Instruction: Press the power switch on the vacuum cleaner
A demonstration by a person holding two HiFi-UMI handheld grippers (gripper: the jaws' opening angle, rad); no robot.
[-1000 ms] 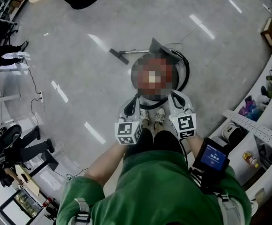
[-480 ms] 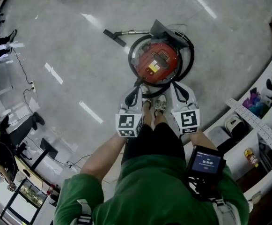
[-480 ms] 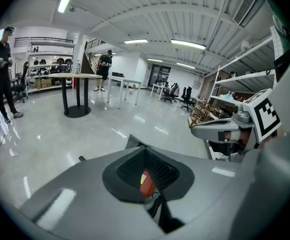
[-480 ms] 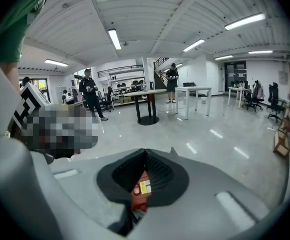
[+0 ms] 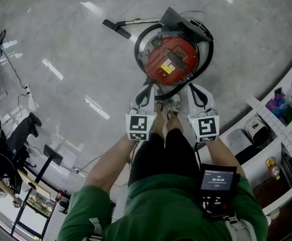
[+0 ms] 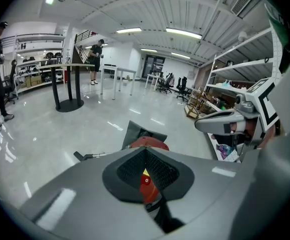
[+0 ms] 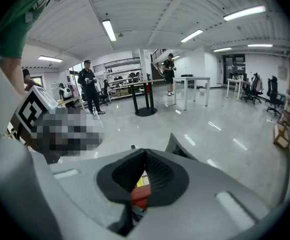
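Where the vacuum cleaner (image 5: pixel 172 60) stands: on the floor (image 5: pixel 70 39), at 12 o'clock from the person's shoes (image 5: pixel 167 108), with the black hose (image 5: pixel 137 46) looped round it.
Left gripper (image 5: pixel 147 90): fingers clenched on nothing, at the cleaner's 7 o'clock edge.
Right gripper (image 5: pixel 196 90): fingers clenched, empty, at 5 o'clock.
Switch: not surely picked out on the red top.
Risk: a blind press could land on the wrong fitting, a tip could skid off the top, or the hose could snag it.

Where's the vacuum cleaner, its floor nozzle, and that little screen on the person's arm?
vacuum cleaner (image 5: pixel 172 60), head view, the middle of its round red top.
floor nozzle (image 5: pixel 116 28), head view, the dark head at the tube's end.
screen (image 5: pixel 217 178), head view, the lit display.
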